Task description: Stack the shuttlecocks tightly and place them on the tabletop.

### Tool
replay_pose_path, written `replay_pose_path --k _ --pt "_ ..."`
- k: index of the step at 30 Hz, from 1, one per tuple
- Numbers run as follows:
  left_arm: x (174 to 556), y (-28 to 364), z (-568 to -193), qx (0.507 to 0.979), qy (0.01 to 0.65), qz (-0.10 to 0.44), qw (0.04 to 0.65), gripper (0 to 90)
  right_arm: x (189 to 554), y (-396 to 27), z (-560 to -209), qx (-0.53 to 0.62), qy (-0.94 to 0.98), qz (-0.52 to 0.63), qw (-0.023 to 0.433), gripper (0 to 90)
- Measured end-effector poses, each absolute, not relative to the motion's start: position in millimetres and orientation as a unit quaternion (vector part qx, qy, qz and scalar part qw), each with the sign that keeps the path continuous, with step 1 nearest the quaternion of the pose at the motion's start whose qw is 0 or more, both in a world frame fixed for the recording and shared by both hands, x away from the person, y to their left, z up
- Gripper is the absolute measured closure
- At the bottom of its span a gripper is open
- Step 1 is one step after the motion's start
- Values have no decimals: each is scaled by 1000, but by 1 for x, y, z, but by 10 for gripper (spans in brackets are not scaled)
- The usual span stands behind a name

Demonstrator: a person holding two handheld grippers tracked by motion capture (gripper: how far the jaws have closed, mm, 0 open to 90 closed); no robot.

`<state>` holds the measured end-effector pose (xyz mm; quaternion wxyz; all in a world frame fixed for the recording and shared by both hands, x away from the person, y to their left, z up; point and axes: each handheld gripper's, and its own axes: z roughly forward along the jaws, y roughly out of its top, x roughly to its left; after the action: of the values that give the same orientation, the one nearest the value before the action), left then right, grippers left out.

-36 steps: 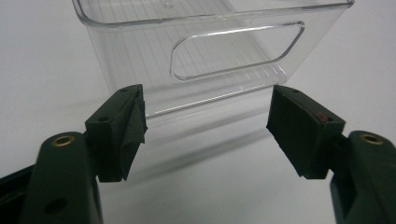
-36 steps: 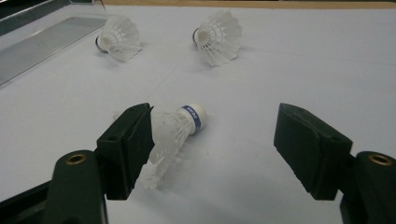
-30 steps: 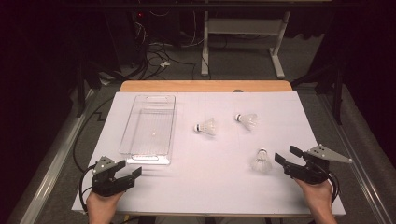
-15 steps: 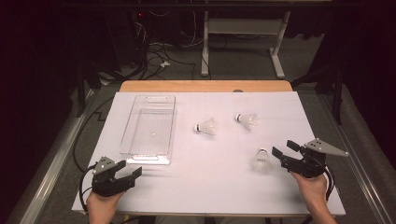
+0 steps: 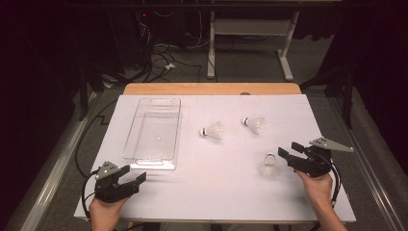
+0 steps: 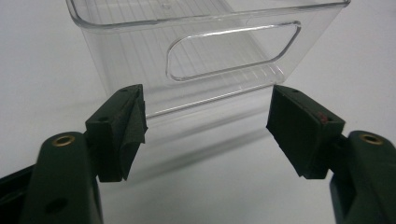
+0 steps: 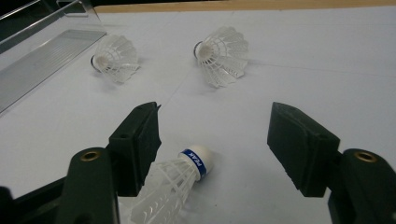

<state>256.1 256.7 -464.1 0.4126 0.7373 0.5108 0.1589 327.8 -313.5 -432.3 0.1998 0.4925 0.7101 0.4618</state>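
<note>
Closing your right gripper [image 7: 215, 140] on that shuttlecock [image 7: 173, 179]: jaws wide, just narrowing, nothing pinched yet. It's featherlight, skirt crushes easily, so grab the cork.

Only readable thing you've got here is "PEAK" in white on the blue band around the cork of the shuttlecock [image 7: 187, 175], bottom middle of the right gripper view. The other two shuttlecocks have nothing legible.
</note>
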Motion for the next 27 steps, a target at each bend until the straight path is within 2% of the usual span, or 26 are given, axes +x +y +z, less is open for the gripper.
replay_pose_path --k 18,27 --pt "256 257 -464 739 509 159 412 292 351 -305 -426 510 719 440 171 445" --pt "256 256 -464 740 507 160 413 293 357 -299 -419 501 728 433 176 454"
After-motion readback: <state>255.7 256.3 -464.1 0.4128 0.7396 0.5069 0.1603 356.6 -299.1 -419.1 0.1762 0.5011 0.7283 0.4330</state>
